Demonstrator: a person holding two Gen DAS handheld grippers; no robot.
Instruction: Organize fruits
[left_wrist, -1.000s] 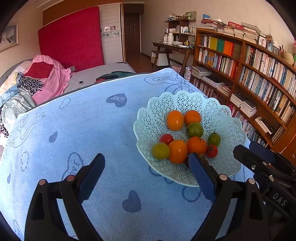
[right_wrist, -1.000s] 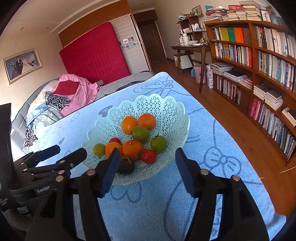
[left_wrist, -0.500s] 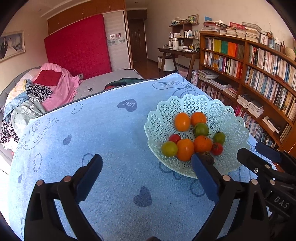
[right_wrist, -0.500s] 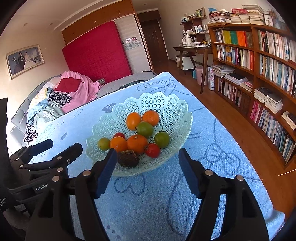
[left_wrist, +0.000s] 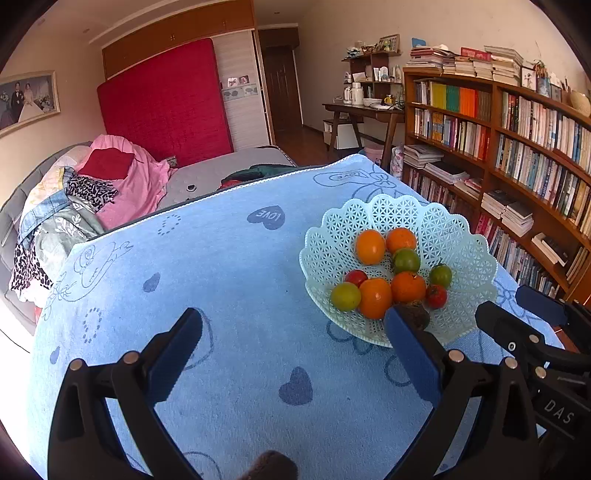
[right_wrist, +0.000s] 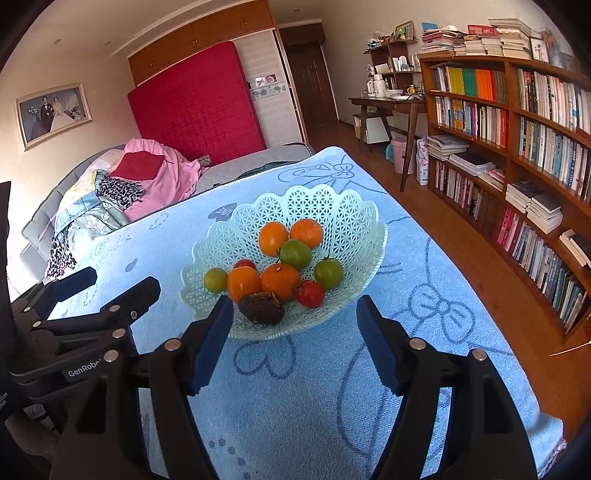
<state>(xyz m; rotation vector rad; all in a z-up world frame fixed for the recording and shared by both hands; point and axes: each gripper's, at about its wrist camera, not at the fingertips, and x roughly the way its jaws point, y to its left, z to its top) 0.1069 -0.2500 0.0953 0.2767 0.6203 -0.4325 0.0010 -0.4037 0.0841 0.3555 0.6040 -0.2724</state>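
Looking down the right wrist view, we see the right gripper (right_wrist: 295, 317) with both blue-padded fingers spread wide, nothing between them, hanging just short of the near rim of the lattice basket (right_wrist: 332, 199). The left gripper (left_wrist: 291, 332) is spread just as wide and empty, over bare blue towel (left_wrist: 221, 266); its right finger overlaps the basket's near edge in the left wrist view.

All the fruit sits in the pale mint basket, which rests on the towel. Taking the basket as a clock face in the right wrist view:
- dark brown wrinkled fruit (right_wrist: 261, 307) at 6, nearest us, touching the oranges behind it
- red tomato (right_wrist: 310, 293) at about 5
- green tomato with stem (right_wrist: 328, 272) at 3 to 4
- orange fruit (right_wrist: 280, 280) at centre, a second one (right_wrist: 243, 282) touching it at 7 to 8
- yellow-green tomato (right_wrist: 215, 279) at 9, by the rim
- small red tomato (right_wrist: 244, 264) mostly hidden behind the 7 to 8 orange
- green tomato (right_wrist: 295, 254) just past centre toward 12
- two more orange fruits (right_wrist: 272, 238) (right_wrist: 306, 233) at 11 and 1, side by side at the back

The left gripper also shows at 9 o'clock of the right wrist frame, beside the basket, apart from it. A bookshelf (right_wrist: 517, 155) fills the 3 o'clock side; a bed with a clothes pile (right_wrist: 122, 192) lies at 10, and a red panel (right_wrist: 195, 122) stands at 11.
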